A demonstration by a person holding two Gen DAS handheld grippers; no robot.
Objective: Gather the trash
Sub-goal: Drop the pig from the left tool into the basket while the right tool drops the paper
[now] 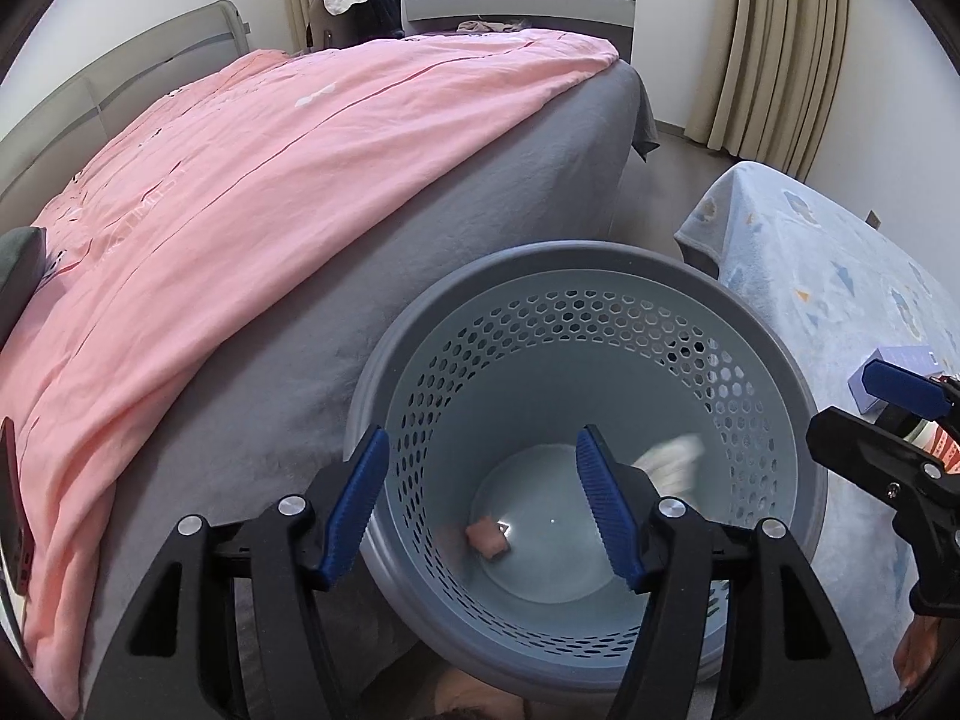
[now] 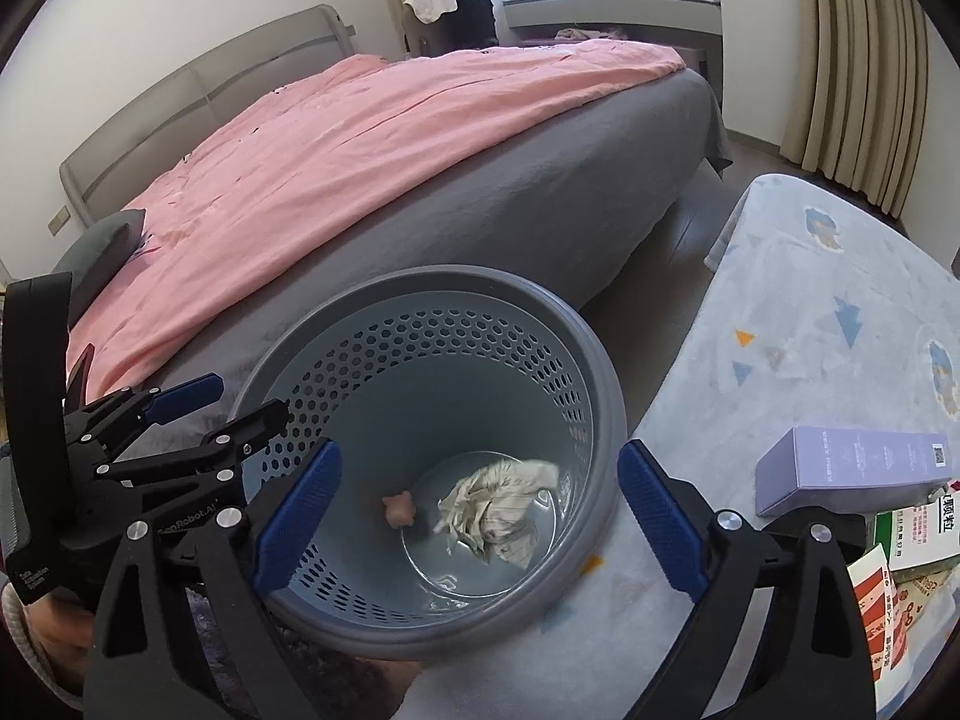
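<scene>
Both grippers open over bin — trash already dropped in.
Left gripper (image 1: 483, 504) and right gripper (image 2: 480, 516) empty; crumpled paper (image 2: 498, 510), pink scrap (image 2: 399, 509) at bin (image 2: 600, 372) bottom, frame centre — risk: lowering jaws clip rim, tip it.

Open, empty right gripper (image 2: 480, 516) above grey bin (image 2: 600, 384) with crumpled paper (image 2: 498, 510) and pink scrap (image 2: 399, 509).
</scene>
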